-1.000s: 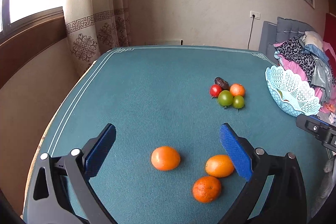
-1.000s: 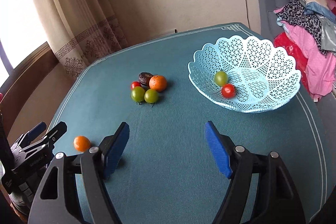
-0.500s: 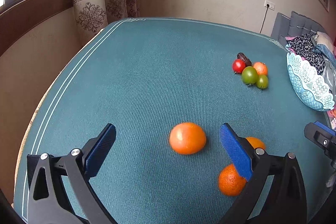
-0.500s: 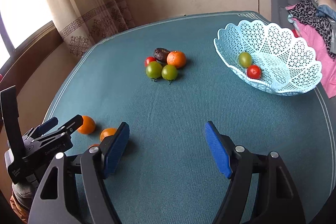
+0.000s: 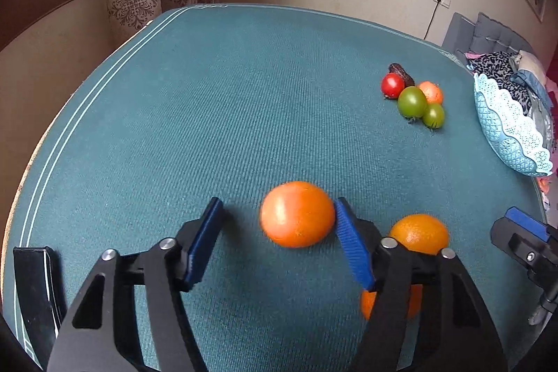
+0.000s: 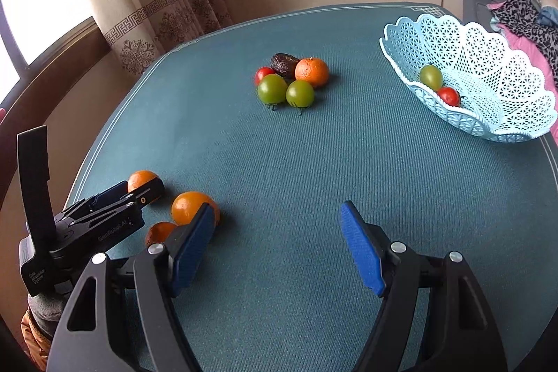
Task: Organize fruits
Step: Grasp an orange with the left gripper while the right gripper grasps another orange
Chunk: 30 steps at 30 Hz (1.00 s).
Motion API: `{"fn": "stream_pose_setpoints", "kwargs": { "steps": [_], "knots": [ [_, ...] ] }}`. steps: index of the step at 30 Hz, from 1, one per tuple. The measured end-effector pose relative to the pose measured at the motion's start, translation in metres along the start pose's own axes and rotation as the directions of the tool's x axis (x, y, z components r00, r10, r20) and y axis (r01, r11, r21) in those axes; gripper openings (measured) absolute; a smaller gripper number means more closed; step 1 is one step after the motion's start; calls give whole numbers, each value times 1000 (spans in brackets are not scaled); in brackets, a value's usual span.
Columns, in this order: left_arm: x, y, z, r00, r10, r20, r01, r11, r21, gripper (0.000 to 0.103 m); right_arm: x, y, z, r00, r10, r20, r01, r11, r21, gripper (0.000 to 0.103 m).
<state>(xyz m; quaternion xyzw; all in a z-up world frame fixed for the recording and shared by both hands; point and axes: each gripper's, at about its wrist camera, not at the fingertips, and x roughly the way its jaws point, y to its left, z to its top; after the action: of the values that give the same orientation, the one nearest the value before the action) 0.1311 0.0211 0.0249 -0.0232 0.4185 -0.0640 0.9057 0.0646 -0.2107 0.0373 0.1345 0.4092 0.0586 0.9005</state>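
Left gripper: the left gripper (image 5: pixel 275 229) was closing its jaws around the nearest orange (image 5: pixel 297 214); the right-hand pad looked to be at the fruit's skin, while a clear gap remained at the other pad, so nothing was gripped yet.
Right gripper: the right gripper (image 6: pixel 277 241) hovered low over bare cloth, jaws partly open and holding nothing.
Fruit to collect: two more oranges, the second orange (image 5: pixel 419 233) and the third orange (image 5: pixel 369 304), lay just beside the left tool; a far cluster (image 6: pixel 291 79) of green, red, orange and dark fruit sat mid-table.
Destination: the pale blue basket (image 6: pixel 488 131) stood near the table's right edge, already holding a green fruit (image 6: pixel 431 76) and a red fruit (image 6: pixel 449 95).
Doing the step well: the orange sat off-centre between the pads, so centring it before the squeeze would likely stop it rolling away; a gentle grip at its widest part seemed wisest.
Edges: the teal table (image 5: pixel 244 100) ended close behind the oranges on the left, a risk if one were nudged.
Open room: a wide bare stretch of cloth lay between the oranges and the basket, with only the far cluster to skirt.
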Motion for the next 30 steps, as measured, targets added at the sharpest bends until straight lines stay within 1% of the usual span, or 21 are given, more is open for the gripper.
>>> {"fn": "stream_pose_setpoints", "kwargs": {
  "steps": [1,2,3,6,7,10,12,14,16,17,19,20,22,27,29,30],
  "knots": [
    [-1,-1,0,1000,-15,5,15,1000,2,52,2,2,0,1000,7,-7,-7,1000,-1,74],
    [-3,-2,0,1000,-23,14,23,1000,8,49,4,4,-1,1000,14,-15,-14,1000,-3,74],
    [-5,-3,0,999,-32,24,31,999,17,43,6,6,-2,1000,23,-22,-23,1000,-5,74],
    [-13,-5,-1,997,-40,62,38,999,28,40,12,12,-2,998,53,-46,-54,999,-8,74],
    [-18,-6,-2,996,-34,82,32,999,33,36,14,15,-2,996,66,-54,-66,998,-8,74],
    [-28,-8,-2,991,-9,136,2,999,55,35,21,25,0,993,91,-72,-93,995,-20,74],
    [-32,-9,-2,987,9,159,-19,998,63,35,24,32,1,993,99,-71,-102,994,-39,74],
    [-34,-8,-3,987,9,161,-20,998,66,35,27,40,3,993,100,-68,-103,993,-54,74],
    [-32,-5,-2,989,2,147,-11,998,60,35,31,45,5,992,105,-73,-110,992,-64,72],
    [-31,-4,-3,990,4,140,-11,998,55,35,33,48,6,991,107,-77,-112,991,-70,70],
    [-29,-1,-3,991,9,133,-15,999,44,35,39,53,7,990,108,-89,-115,990,-85,61],
    [-28,1,-3,991,11,132,-16,999,38,35,42,56,8,989,112,-96,-121,989,-90,59],
    [-29,4,-3,991,10,135,-15,999,33,35,49,60,9,987,113,-113,-124,987,-99,52],
    [-28,2,-5,990,5,138,-11,999,46,36,67,65,11,982,117,-148,-133,986,-104,46],
    [-28,2,-5,990,3,138,-10,999,46,36,70,64,12,981,127,-147,-142,985,-99,45],
    [-27,2,-5,991,2,136,-8,999,47,38,70,64,13,981,129,-146,-145,984,-102,43]
  ]
}}
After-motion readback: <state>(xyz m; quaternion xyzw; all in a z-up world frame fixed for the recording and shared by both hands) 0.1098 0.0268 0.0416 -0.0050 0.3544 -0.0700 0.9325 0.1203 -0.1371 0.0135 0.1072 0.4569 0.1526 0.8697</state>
